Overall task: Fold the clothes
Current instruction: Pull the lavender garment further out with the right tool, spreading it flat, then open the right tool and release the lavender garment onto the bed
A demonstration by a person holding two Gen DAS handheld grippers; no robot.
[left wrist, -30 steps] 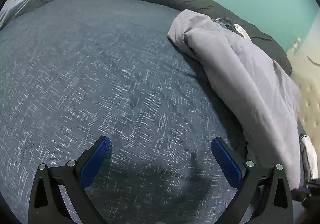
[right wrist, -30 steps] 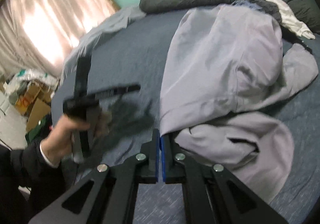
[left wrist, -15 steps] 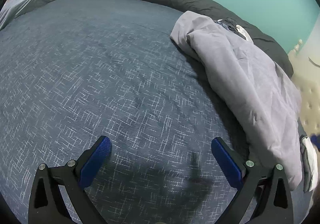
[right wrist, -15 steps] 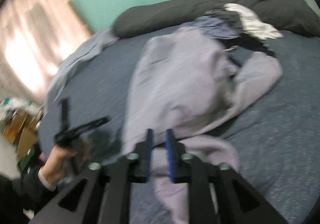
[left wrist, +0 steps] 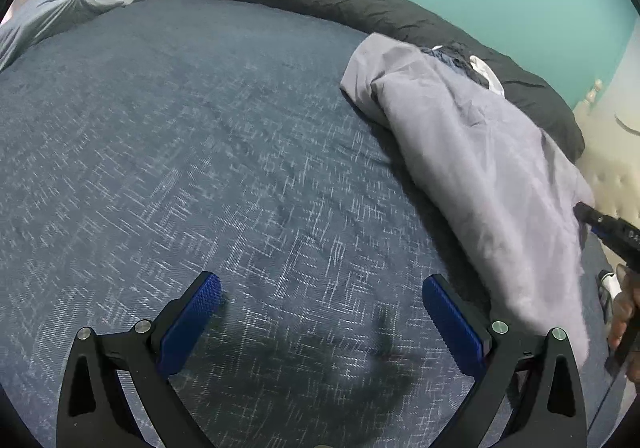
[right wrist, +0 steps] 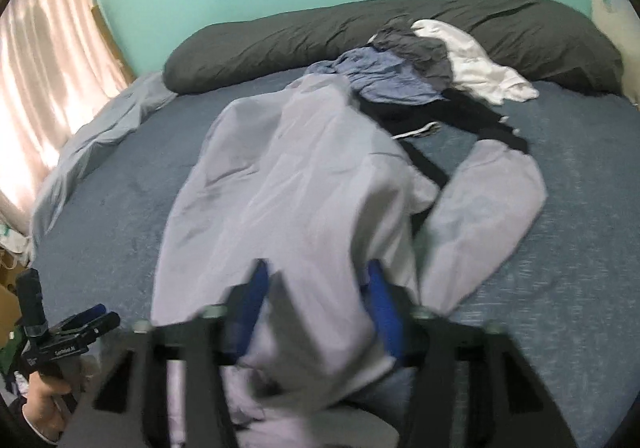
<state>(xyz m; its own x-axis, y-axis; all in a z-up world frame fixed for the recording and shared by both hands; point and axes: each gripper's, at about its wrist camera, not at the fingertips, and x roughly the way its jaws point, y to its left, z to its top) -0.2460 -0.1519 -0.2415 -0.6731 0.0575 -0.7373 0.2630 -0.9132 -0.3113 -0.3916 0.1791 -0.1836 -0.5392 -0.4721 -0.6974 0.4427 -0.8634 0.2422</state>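
Grey hoodie [right wrist: 288, 184] sprawled lengthwise on bed [left wrist: 200, 152], hem end toward cameras, far end up by dark bolster pillow [right wrist: 400, 32]; one sleeve [right wrist: 492, 208] thrown out to the side, bent back toward the body; not folded as lying now.
Pile of other clothes at the hoodie's far end: blue garment [right wrist: 384, 76], dark grey one, white one [right wrist: 476, 64], black piece [right wrist: 448, 116] with a strap running under the hoodie.
Right gripper [right wrist: 316, 308]: blue fingers parted about halfway, hoodie's near edge bunched between them; motion blur, so cannot tell whether cloth is pinched or just draped over.
Left gripper [left wrist: 320, 312]: spread wide, nothing between fingers, hovering over bare sheet beside the hoodie.
Likely step: getting hold of near hem to spread or straighten the hoodie; fits equally a release after a pull.
Next calls for: both near corners secured, hoodie clear of the black strap and pile, sleeve brought flat.
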